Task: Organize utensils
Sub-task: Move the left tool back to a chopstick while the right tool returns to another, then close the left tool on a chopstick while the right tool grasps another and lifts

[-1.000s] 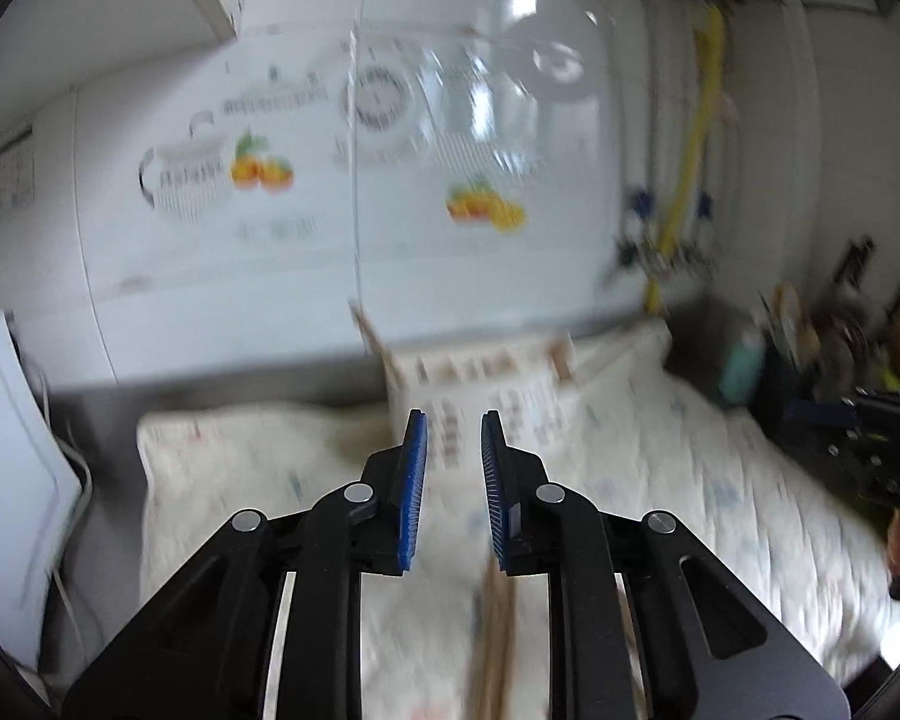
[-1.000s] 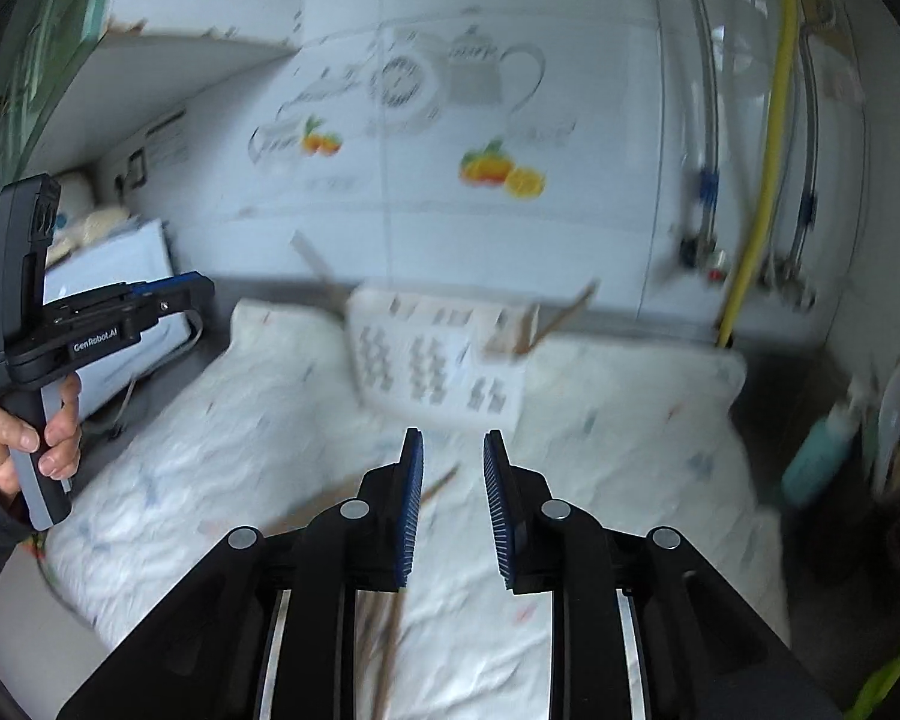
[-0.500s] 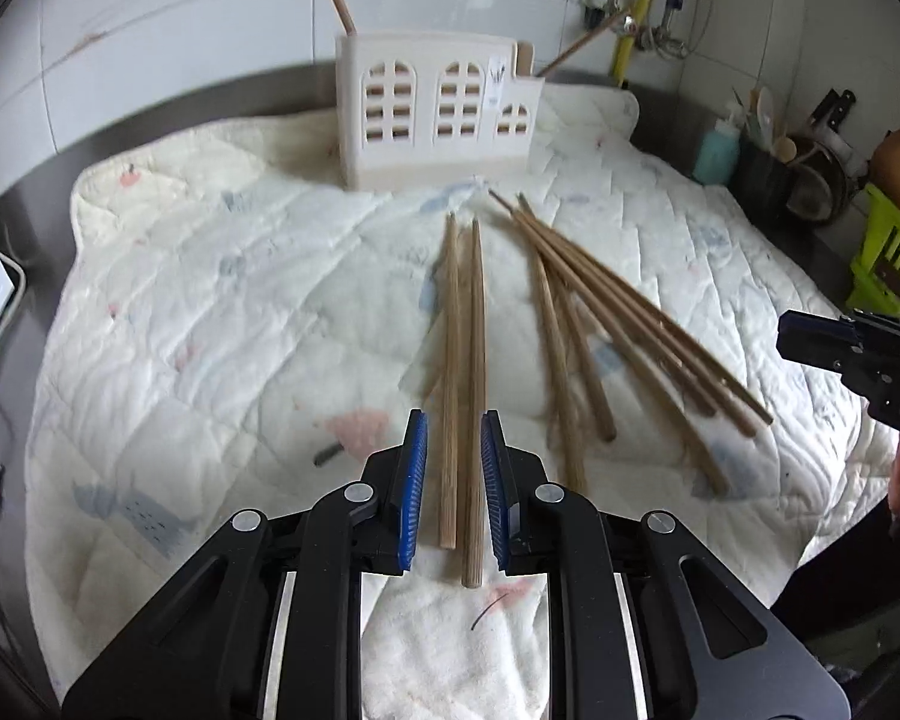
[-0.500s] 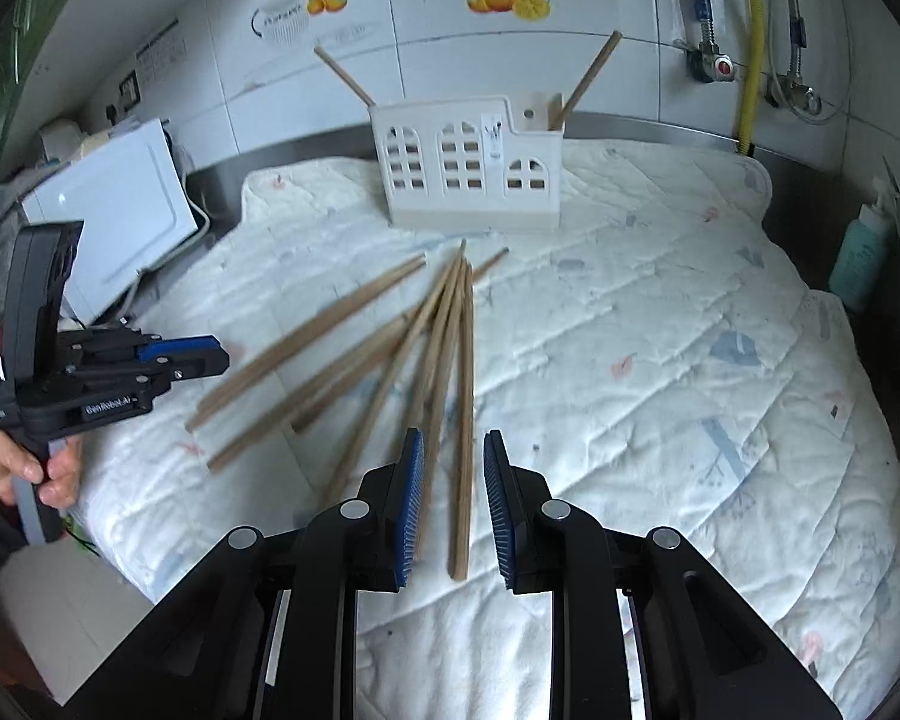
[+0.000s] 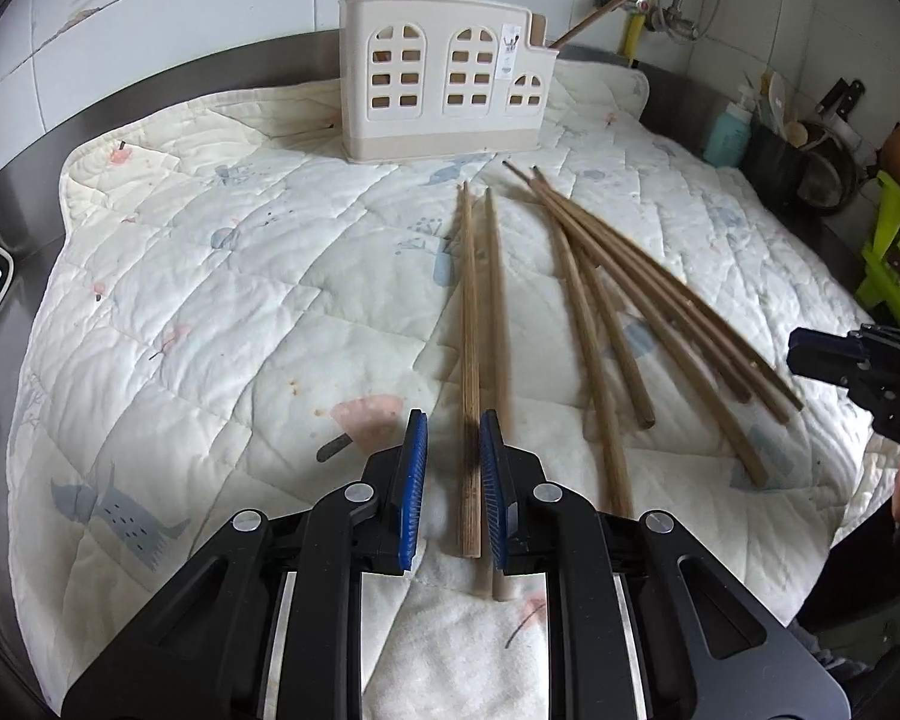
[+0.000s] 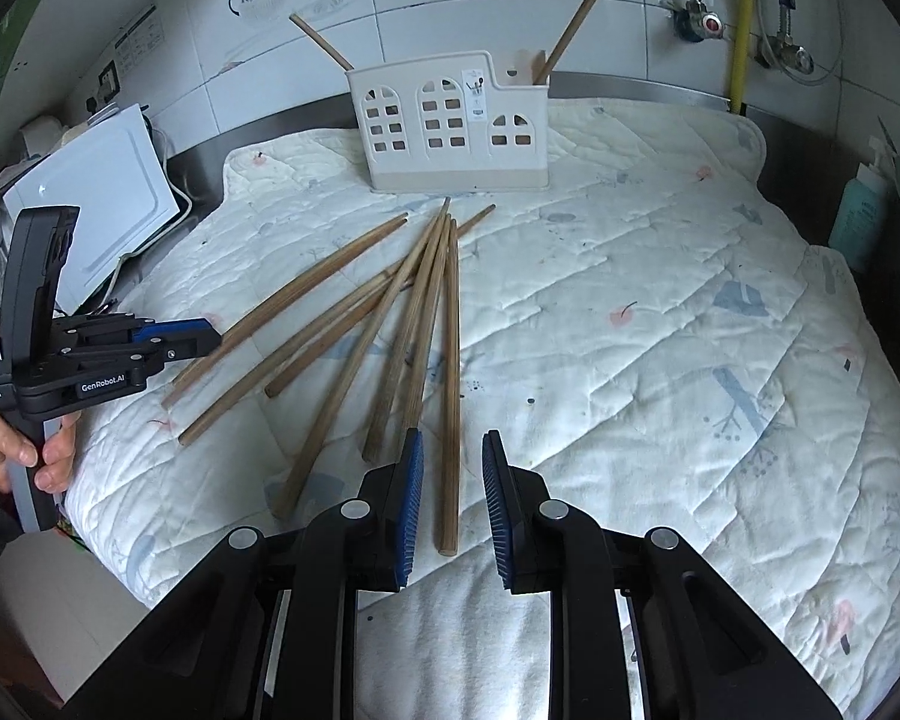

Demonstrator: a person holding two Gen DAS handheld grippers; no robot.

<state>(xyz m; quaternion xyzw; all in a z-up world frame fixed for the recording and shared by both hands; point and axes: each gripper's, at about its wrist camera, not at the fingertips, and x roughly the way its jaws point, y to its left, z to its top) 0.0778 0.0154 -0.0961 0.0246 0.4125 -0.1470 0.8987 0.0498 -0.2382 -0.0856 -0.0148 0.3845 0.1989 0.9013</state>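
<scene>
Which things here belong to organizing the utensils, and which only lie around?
For the job: loose wooden chopsticks, white utensil holder, left gripper, right gripper.

Lying about: quilted cloth, teal bottle, white board, green rack.

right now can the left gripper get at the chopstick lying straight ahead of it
Probably yes: the left gripper is open, the chopstick lies flat on the quilt with its near end between the fingers, and nothing covers it.

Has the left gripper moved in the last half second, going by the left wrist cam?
Yes. The left gripper has come down and forward: against the holder and quilt, its open jaws now straddle the near end of one chopstick.
</scene>
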